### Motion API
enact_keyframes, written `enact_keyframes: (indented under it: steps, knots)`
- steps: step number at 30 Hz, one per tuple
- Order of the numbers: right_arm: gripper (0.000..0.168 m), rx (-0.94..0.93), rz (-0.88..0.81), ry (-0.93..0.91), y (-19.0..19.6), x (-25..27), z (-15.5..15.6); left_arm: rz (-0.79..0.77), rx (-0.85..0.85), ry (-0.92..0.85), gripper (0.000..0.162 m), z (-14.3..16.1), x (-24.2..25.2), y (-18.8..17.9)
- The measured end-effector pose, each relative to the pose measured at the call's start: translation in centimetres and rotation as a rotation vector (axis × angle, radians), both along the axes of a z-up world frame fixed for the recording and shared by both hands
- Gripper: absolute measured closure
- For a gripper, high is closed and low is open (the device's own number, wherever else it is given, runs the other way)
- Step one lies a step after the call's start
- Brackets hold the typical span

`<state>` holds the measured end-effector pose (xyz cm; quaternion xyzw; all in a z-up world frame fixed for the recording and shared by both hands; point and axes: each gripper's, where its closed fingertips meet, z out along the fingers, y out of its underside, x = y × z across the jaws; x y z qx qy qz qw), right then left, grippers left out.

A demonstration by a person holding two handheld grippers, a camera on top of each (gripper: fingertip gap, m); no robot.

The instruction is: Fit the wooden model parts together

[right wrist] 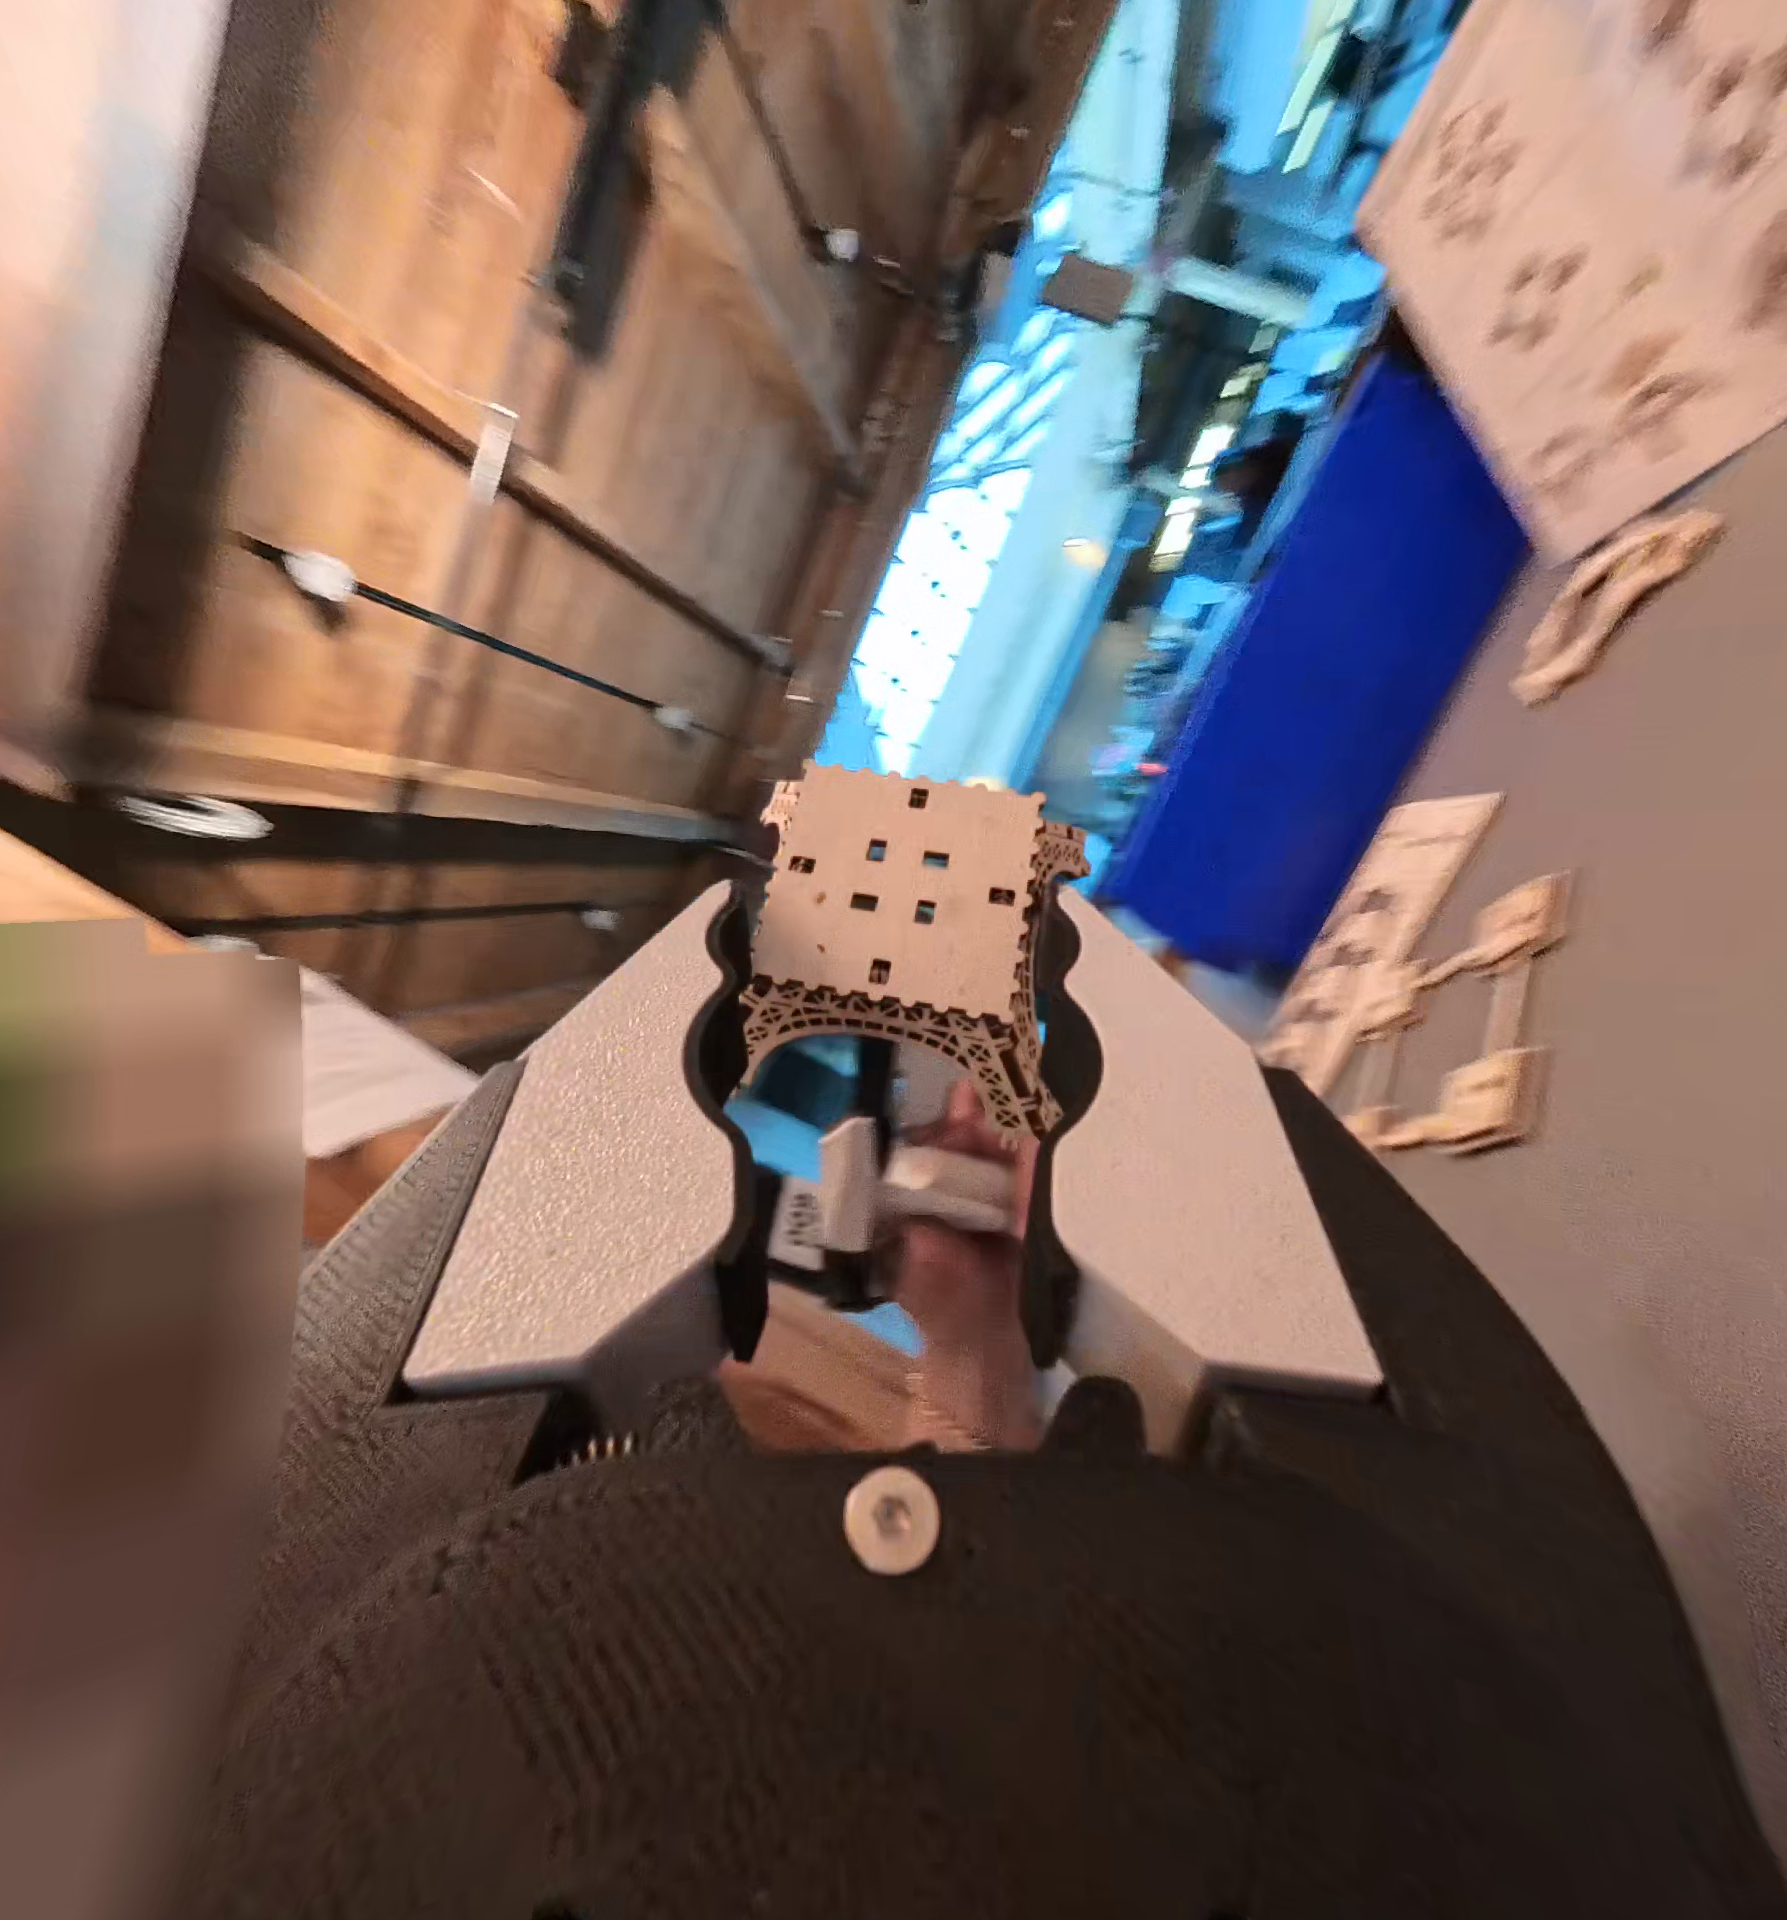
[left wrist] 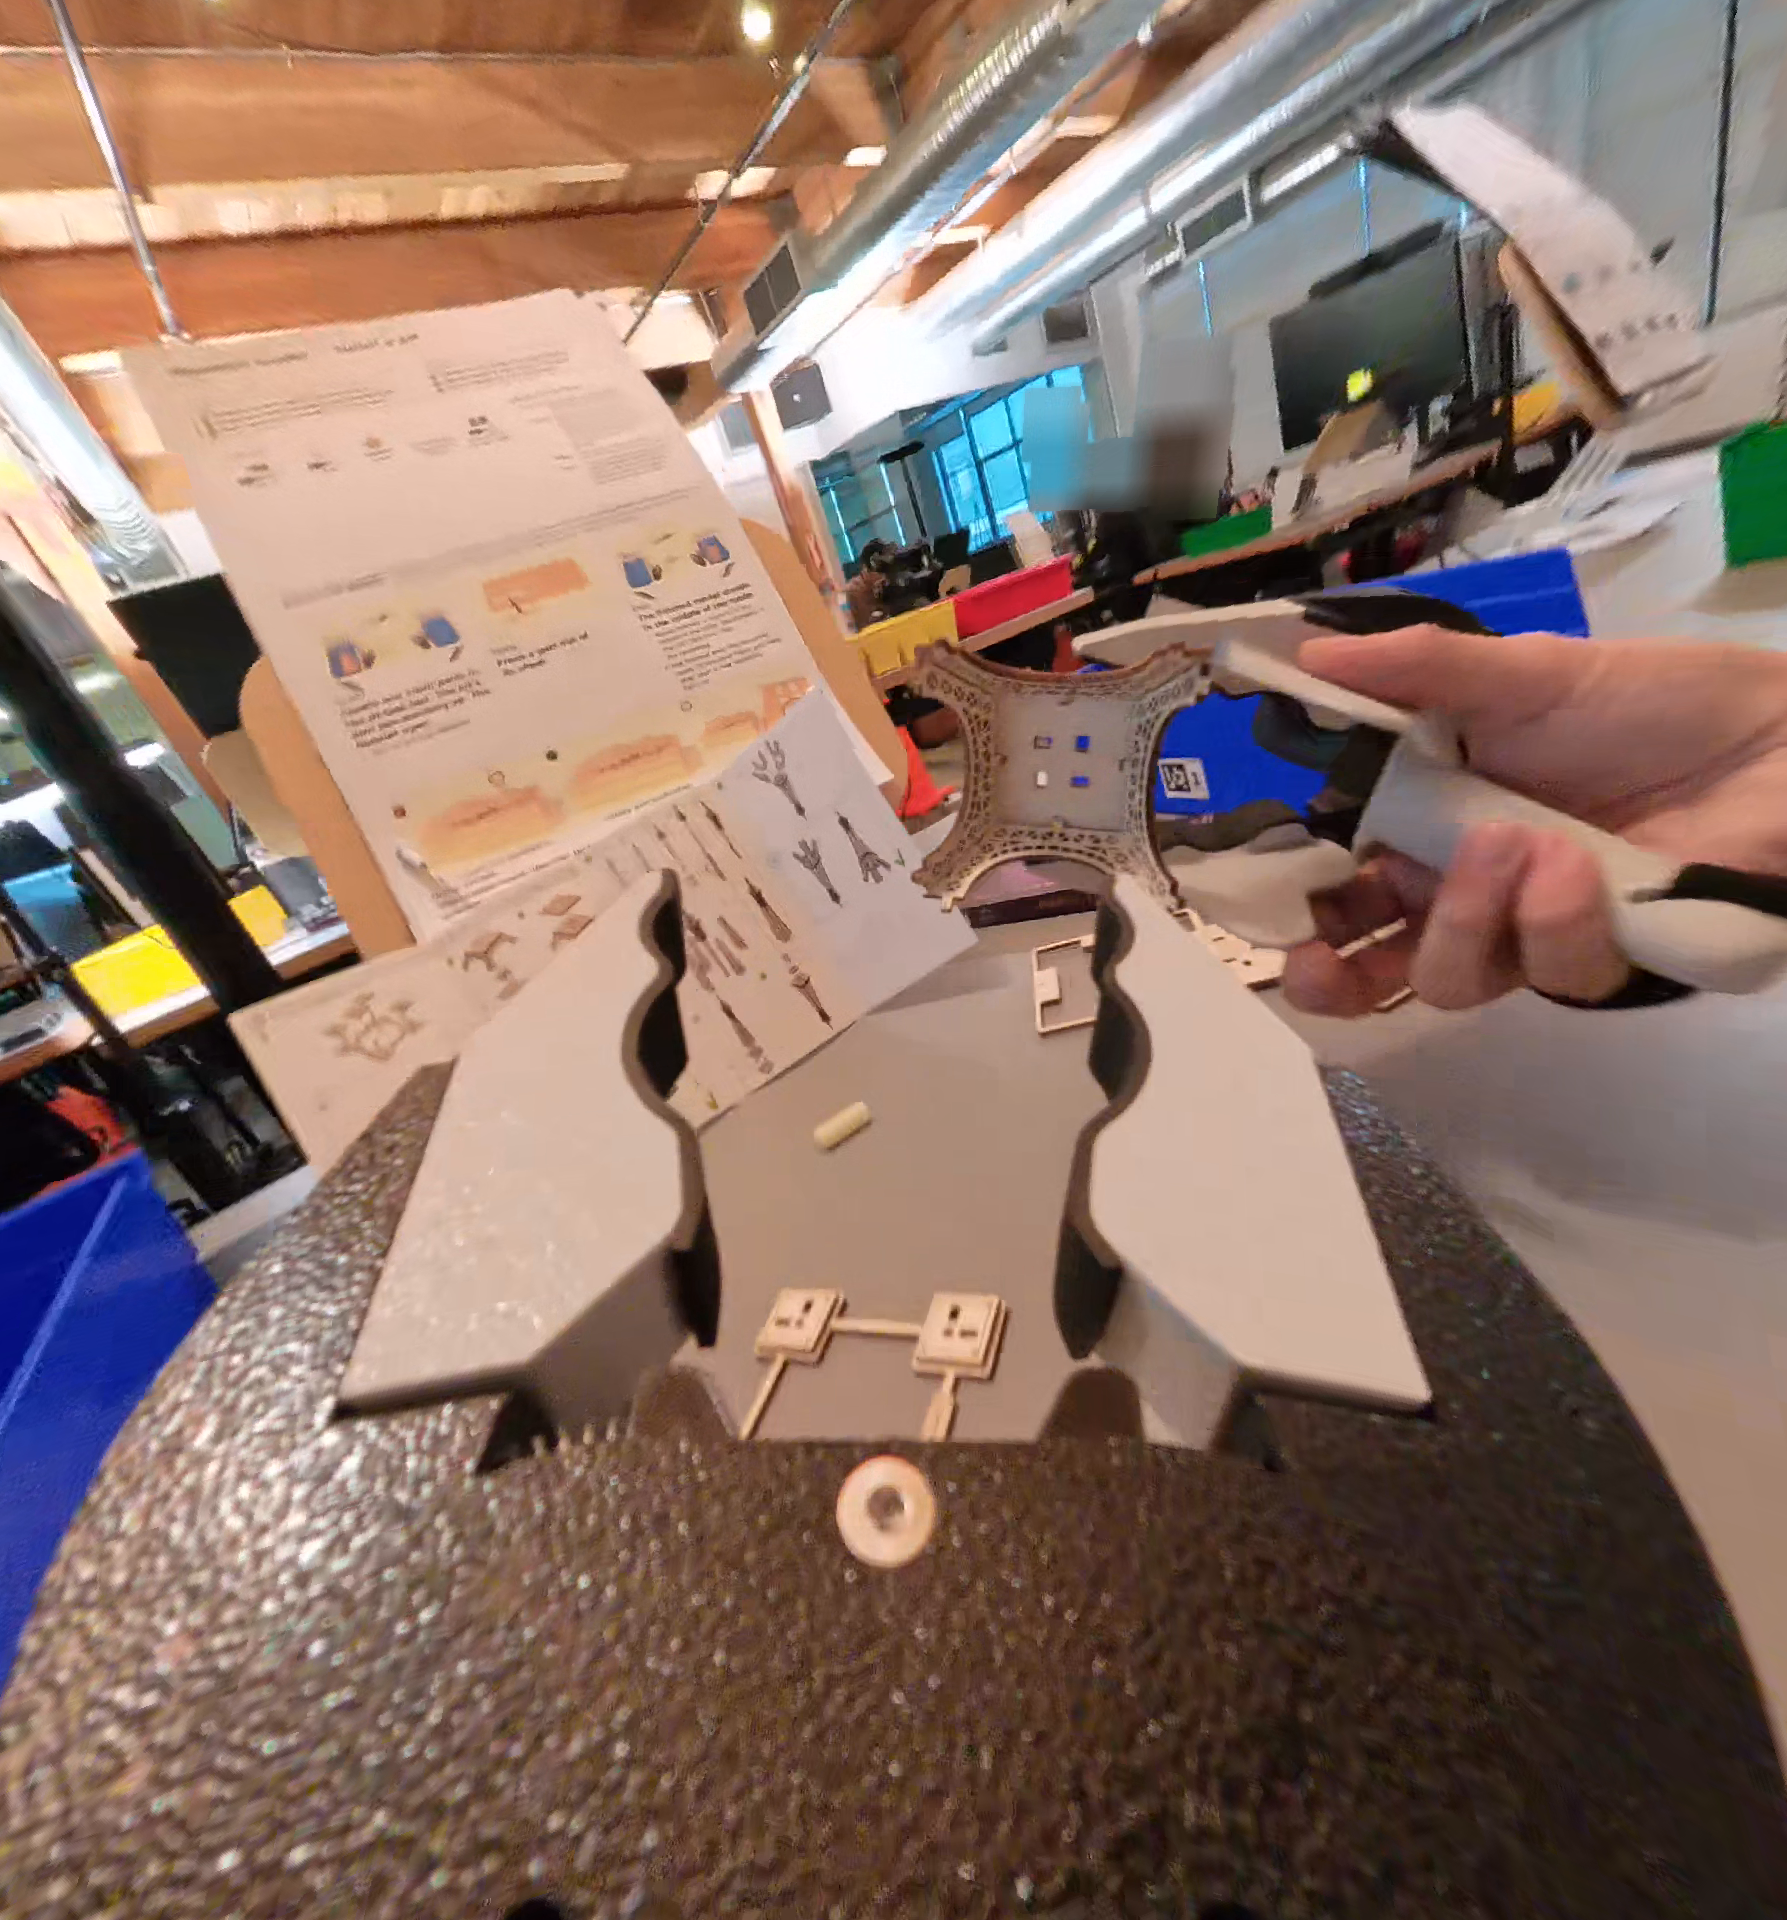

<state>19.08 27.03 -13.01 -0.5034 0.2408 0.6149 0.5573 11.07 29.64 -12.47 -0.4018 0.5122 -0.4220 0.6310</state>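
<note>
My right gripper (right wrist: 899, 940) is shut on a lattice wooden tower base (right wrist: 847, 831), a square deck with arched legs, and holds it in the air. The same base (left wrist: 1060, 774) shows in the left wrist view, up and to the right, with a hand (left wrist: 1595, 790) on the right gripper's handle. My left gripper (left wrist: 889, 904) is open and empty, jaws wide apart, above the grey table (left wrist: 1491, 1143). Between its fingers lies a flat wooden frame with square pads (left wrist: 878, 1340) and a small cream peg (left wrist: 842, 1125).
Printed instruction sheets (left wrist: 515, 623) stand at the back left, with a cut wooden sheet (left wrist: 369, 1029) below them. Loose wooden pieces (left wrist: 1065, 977) lie farther back on the table. Blue bins sit at the left (left wrist: 37, 1351) and far right (left wrist: 1491, 592).
</note>
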Motion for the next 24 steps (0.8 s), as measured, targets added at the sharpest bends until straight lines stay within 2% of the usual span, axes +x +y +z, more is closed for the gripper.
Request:
enact_keyframes:
  steps: [3, 6, 9, 13, 17, 22, 24]
  knots:
    - [0.115, 0.075, 0.093, 0.174, -1.3, -1.5, 1.2, -0.062, 0.072, 0.106, 0.082, 0.7, 3.2, -2.9]
    - [0.115, 0.116, 0.118, 0.217, -2.3, -2.6, 1.9, -0.087, 0.148, 0.234, 0.073, 0.7, 5.7, -5.2]
    - [0.115, 0.138, 0.123, 0.229, -3.0, -2.8, 2.4, -0.105, 0.184, 0.327, 0.073, 0.2, 6.9, -6.8]
    - [0.114, 0.156, 0.14, 0.191, -3.6, -3.1, 2.6, -0.102, 0.212, 0.353, 0.085, 0.0, 7.3, -7.3]
    - [0.116, 0.175, 0.155, 0.161, -3.9, -3.3, 2.6, -0.106, 0.193, 0.345, 0.103, 0.5, 7.0, -7.2]
    - [0.119, 0.18, 0.157, 0.116, -4.2, -3.3, 2.5, -0.138, 0.214, 0.379, 0.105, 0.6, 6.7, -7.2]
    - [0.113, 0.185, 0.146, 0.086, -4.3, -3.1, 2.6, -0.133, 0.242, 0.407, 0.105, 0.6, 6.7, -7.2]
